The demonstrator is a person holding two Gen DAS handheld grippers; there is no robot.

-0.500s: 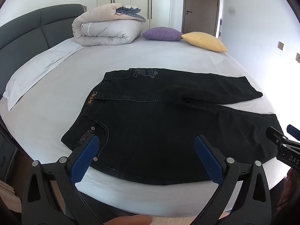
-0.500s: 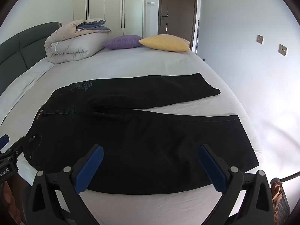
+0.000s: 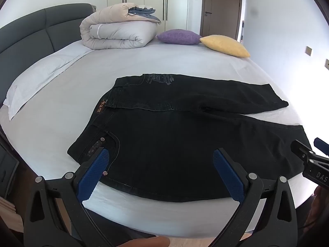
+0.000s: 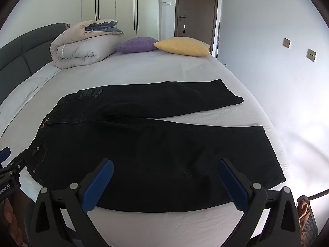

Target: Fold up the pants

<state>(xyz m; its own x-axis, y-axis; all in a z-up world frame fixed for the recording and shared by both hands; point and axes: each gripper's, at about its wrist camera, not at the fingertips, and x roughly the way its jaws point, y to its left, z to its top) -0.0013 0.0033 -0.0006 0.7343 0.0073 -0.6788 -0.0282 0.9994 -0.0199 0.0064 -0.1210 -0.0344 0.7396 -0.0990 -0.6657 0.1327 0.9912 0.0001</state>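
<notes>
Black jeans (image 3: 181,135) (image 4: 148,150) lie flat on the white bed, waistband to the left, both legs spread to the right with a gap of sheet between them. My left gripper (image 3: 160,158) hovers open over the near hip and pocket, nothing between its blue pads. My right gripper (image 4: 164,166) hangs open above the near leg, also holding nothing. The right gripper's tip (image 3: 308,156) shows at the right edge of the left wrist view, and the left gripper's tip (image 4: 10,164) at the left edge of the right wrist view.
A folded duvet (image 3: 119,28), a purple cushion (image 3: 178,37) and a yellow cushion (image 3: 224,45) sit at the far side of the bed. A white pillow (image 3: 41,76) lies by the grey headboard (image 3: 37,33). Wardrobe doors and a brown door (image 4: 195,10) stand behind.
</notes>
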